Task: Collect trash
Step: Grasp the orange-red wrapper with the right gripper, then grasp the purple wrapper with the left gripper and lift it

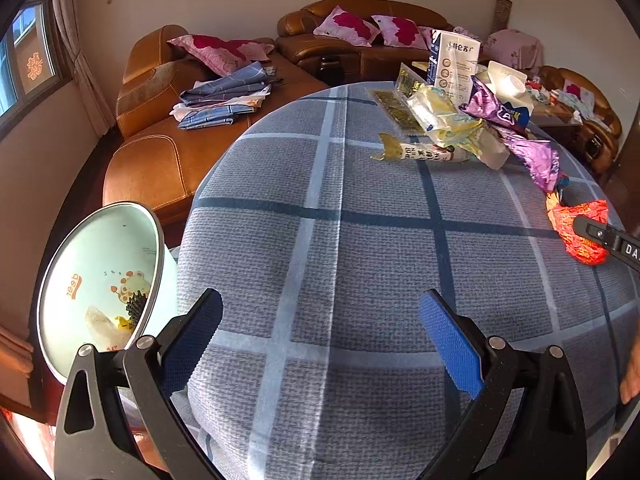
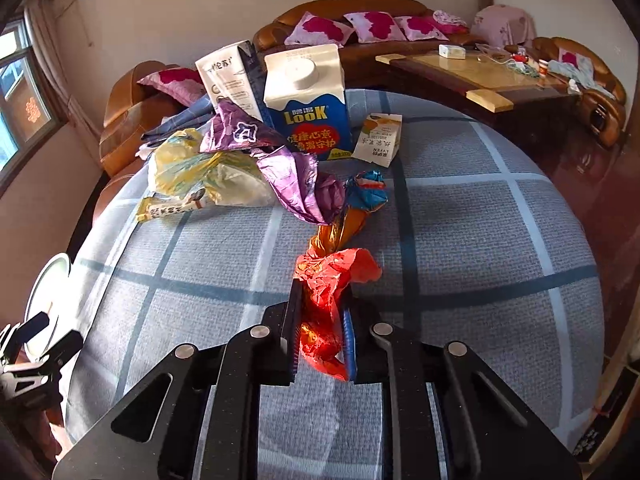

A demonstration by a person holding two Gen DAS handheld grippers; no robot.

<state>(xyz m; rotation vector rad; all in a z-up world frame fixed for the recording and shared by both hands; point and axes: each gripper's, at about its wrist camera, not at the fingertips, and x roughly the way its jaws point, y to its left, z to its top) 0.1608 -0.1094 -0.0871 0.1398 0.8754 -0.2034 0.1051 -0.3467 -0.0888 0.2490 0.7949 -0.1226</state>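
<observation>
On the checked tablecloth (image 2: 480, 240) lies a heap of trash: a purple foil wrapper (image 2: 296, 184), a yellow plastic bag (image 2: 192, 168), a blue milk carton (image 2: 308, 120) and a white carton (image 2: 228, 76). My right gripper (image 2: 320, 312) is shut on a crumpled red wrapper (image 2: 332, 276), whose far end lies on the cloth. In the left wrist view that red wrapper (image 1: 580, 232) sits at the right edge. My left gripper (image 1: 320, 312) is open over bare cloth with nothing between its fingers. A pale green bin (image 1: 100, 280) with some trash inside stands at the table's left side.
A small juice carton (image 2: 380, 140) and a snack stick wrapper (image 2: 172, 208) also lie on the table. Brown leather sofas (image 1: 160, 128) with pink cushions stand behind, with folded cloth on one. A wooden coffee table (image 2: 480, 76) is at the far right.
</observation>
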